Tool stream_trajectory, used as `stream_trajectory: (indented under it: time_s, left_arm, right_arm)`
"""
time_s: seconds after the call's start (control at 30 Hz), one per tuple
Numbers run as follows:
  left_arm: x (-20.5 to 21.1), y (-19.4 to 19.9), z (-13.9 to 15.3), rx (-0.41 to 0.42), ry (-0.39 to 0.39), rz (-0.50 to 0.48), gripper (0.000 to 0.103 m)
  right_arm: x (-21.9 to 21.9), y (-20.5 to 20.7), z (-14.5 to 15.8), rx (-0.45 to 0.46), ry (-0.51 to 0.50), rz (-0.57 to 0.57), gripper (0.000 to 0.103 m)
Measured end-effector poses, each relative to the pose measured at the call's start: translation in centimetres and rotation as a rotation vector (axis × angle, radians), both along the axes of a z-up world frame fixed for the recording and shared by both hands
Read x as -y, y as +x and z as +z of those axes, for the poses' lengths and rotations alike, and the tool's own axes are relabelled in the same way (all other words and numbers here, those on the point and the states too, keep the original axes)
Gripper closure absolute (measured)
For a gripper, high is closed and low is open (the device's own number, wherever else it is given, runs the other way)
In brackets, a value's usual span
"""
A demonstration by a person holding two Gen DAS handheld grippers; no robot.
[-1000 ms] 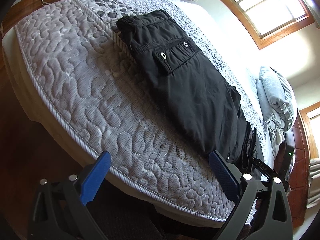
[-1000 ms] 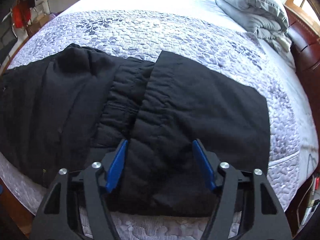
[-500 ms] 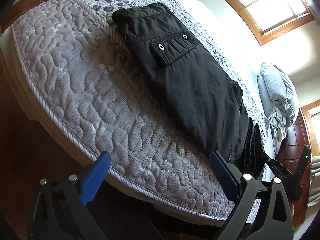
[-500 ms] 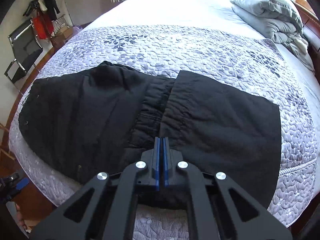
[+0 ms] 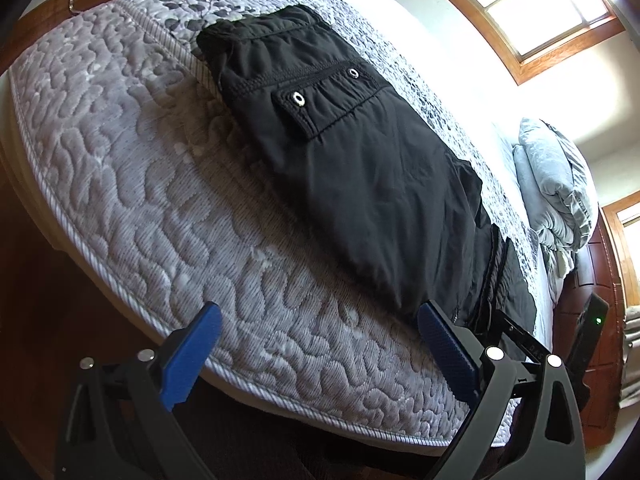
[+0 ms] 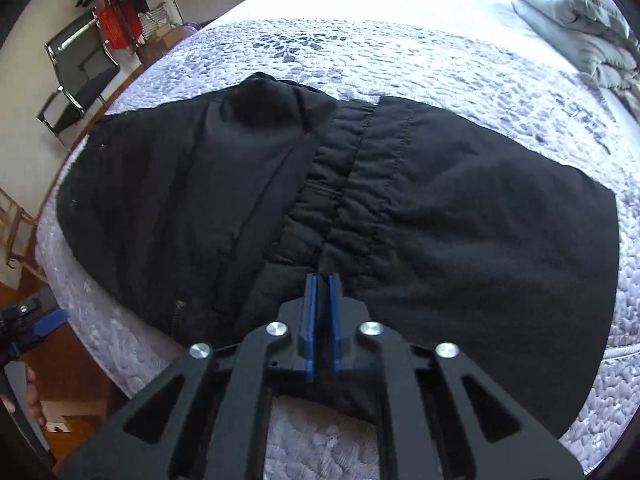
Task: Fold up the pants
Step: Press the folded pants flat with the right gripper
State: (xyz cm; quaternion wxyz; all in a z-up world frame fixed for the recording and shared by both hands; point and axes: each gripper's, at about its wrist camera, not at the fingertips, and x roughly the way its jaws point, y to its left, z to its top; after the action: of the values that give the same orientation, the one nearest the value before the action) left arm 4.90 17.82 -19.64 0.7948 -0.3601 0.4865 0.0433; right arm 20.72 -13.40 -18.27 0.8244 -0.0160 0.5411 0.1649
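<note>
Currently the black pants [image 6: 400, 208] are lying flat across the quilted mattress [image 5: 160, 208], running along its near edge. In the right wrist view they are filling the middle of the picture from 9 o'clock to 3 o'clock, with the gathered waistband [image 6: 332, 184] sitting near centre and one panel of cloth lying over it from the 3 o'clock side. Judging by that overlap, at least one fold is already in place; the stretch toward 9 o'clock is still lying long, so further folding is remaining.

The right gripper [image 6: 323, 280] is pointing steeply down at 6 o'clock of its own view, directly over the waistband area. Its jaws have just been opening slightly from a fully closed position; a narrow slit is showing between the blue pads [image 6: 310, 320]. Whether a pinch of cloth is sitting in that slit cannot be told, since the tips are merging with the dark fabric.

The left gripper [image 5: 320, 332] is hanging beyond the mattress edge at 6 o'clock of the left wrist view, its jaws standing wide apart with nothing between them, well clear of the pants. The cargo pocket [image 5: 324, 104] with its two metal eyelets is showing toward 12 o'clock.

A grey duvet [image 6: 576, 16] is bunching at 1 o'clock, well apart from the work.
</note>
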Motion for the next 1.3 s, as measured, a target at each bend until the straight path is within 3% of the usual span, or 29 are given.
stream_trajectory:
  time_s: [0.03, 0.07, 0.17, 0.33, 0.4, 0.53, 0.67, 0.83, 0.93, 1.03, 1.23, 1.3]
  left_arm:
    - [-0.2, 0.2, 0.0, -0.001, -0.002, 0.004, 0.004]
    - [-0.6, 0.5, 0.1, 0.001, -0.006, 0.013, 0.004]
    - [-2.5, 1.5, 0.5, 0.022, -0.032, 0.062, 0.004]
    - [-7.1, 2.8, 0.6, 0.032, -0.065, 0.174, 0.004]
    - [-8.7, 3.2, 0.0, 0.032, -0.103, 0.214, 0.004]
    - [-11.4, 4.6, -2.1, 0.075, -0.288, 0.252, 0.004]
    - [-12.1, 6.0, -4.0, 0.092, -0.398, 0.258, 0.004]
    - [-11.7, 7.2, -4.8, 0.101, -0.410, 0.282, 0.004]
    - [-10.8, 8.1, -4.9, 0.171, -0.511, 0.254, 0.004]
    - [-9.8, 9.4, -5.5, 0.140, -0.558, 0.261, 0.004]
    - [-9.0, 10.2, -5.8, 0.115, -0.535, 0.332, 0.004]
    - [-9.2, 10.2, -5.9, 0.113, -0.537, 0.335, 0.008]
  right_arm:
    - [0.2, 0.0, 0.2, -0.012, 0.031, 0.004, 0.072]
    - [0.3, 0.0, 0.4, -0.019, 0.058, 0.008, 0.068]
    - [1.4, -0.4, 1.8, -0.006, 0.117, 0.004, 0.063]
    - [5.7, -1.2, 4.5, 0.053, 0.187, -0.058, 0.046]
    - [8.5, -1.3, 5.3, 0.077, 0.183, -0.106, 0.045]
    - [13.6, -1.8, 5.9, 0.109, 0.170, -0.208, 0.044]
    - [18.0, -2.2, 5.7, 0.125, 0.170, -0.312, 0.041]
    - [20.9, -2.5, 4.7, 0.122, 0.196, -0.384, 0.039]
    - [21.3, -2.2, 4.0, 0.111, 0.194, -0.387, 0.038]
    - [21.0, -2.1, 3.5, 0.105, 0.200, -0.379, 0.037]
    - [20.3, -2.0, 3.2, 0.108, 0.171, -0.352, 0.033]
    - [20.4, -2.1, 3.1, 0.109, 0.167, -0.352, 0.032]
